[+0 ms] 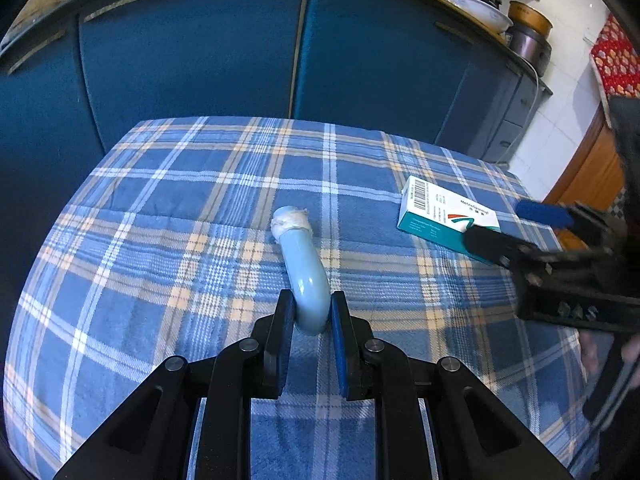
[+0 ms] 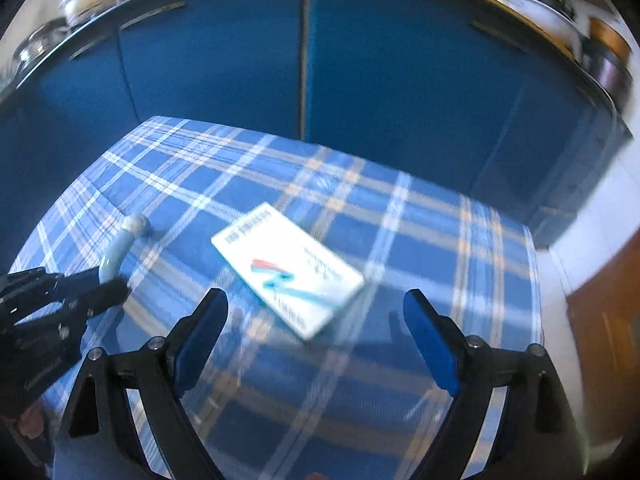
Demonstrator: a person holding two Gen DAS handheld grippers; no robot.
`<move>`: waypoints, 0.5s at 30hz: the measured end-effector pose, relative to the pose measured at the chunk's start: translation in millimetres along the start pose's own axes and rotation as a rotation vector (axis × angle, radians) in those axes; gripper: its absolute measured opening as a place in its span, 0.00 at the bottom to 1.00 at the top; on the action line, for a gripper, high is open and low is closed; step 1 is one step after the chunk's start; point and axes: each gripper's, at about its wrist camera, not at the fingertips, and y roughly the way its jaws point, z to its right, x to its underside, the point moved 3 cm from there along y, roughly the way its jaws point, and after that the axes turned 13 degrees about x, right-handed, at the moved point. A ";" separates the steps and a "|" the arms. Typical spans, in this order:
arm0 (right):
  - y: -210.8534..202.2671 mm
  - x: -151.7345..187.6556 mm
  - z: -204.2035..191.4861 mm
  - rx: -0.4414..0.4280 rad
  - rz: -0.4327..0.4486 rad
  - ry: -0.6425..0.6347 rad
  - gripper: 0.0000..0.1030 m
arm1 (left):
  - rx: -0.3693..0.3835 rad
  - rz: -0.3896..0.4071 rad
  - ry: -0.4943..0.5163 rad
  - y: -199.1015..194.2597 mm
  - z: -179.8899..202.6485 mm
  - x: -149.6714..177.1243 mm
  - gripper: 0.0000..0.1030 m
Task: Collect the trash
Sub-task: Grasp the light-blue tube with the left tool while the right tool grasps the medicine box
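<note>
A curved pale blue tube (image 1: 302,264) with torn white paper at its far end lies on the blue plaid tablecloth (image 1: 200,184). My left gripper (image 1: 311,308) is shut on the tube's near end. It also shows in the right wrist view (image 2: 116,250), held by the left gripper (image 2: 105,292). A white and teal medicine box (image 1: 444,210) lies flat at the right. My right gripper (image 2: 316,300) is open wide just in front of the box (image 2: 288,268), hovering over the cloth and empty. The right gripper (image 1: 512,226) reaches the box's near end in the left view.
Blue cabinet doors (image 1: 224,52) stand right behind the table. Bowls and pots (image 1: 520,28) sit on the counter above them. A wooden door (image 1: 592,168) and a white tiled wall are at the right. The table's right edge (image 2: 534,280) is close to the box.
</note>
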 end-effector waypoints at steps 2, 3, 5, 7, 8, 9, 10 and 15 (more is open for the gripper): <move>10.5 -8.6 -4.5 -0.016 -0.005 -0.038 0.88 | 0.003 0.001 -0.002 0.2 -0.7 -0.1 0.18; 15.2 -11.6 -6.6 -0.025 -0.012 -0.050 0.88 | 0.003 0.001 -0.001 0.2 -1.2 0.0 0.18; 23.7 -15.8 -11.2 -0.043 -0.027 -0.063 0.88 | 0.003 0.001 0.000 0.1 -1.6 0.2 0.18; 29.5 -17.1 -14.0 -0.055 -0.046 -0.067 0.88 | 0.003 0.001 -0.001 0.0 -1.4 0.3 0.18; 32.8 -17.1 -15.9 -0.066 -0.062 -0.068 0.85 | 0.004 0.001 -0.001 -0.1 -1.4 0.3 0.18; 34.2 -16.0 -16.4 -0.073 -0.073 -0.066 0.82 | 0.005 0.001 -0.001 -0.1 -1.4 0.3 0.18; 36.5 -14.2 -17.6 -0.088 -0.092 -0.059 0.74 | 0.005 0.001 -0.002 0.0 -1.1 0.4 0.18; 31.5 -5.0 -20.1 -0.079 -0.082 -0.044 0.68 | 0.006 0.001 -0.002 -0.1 -1.2 0.4 0.18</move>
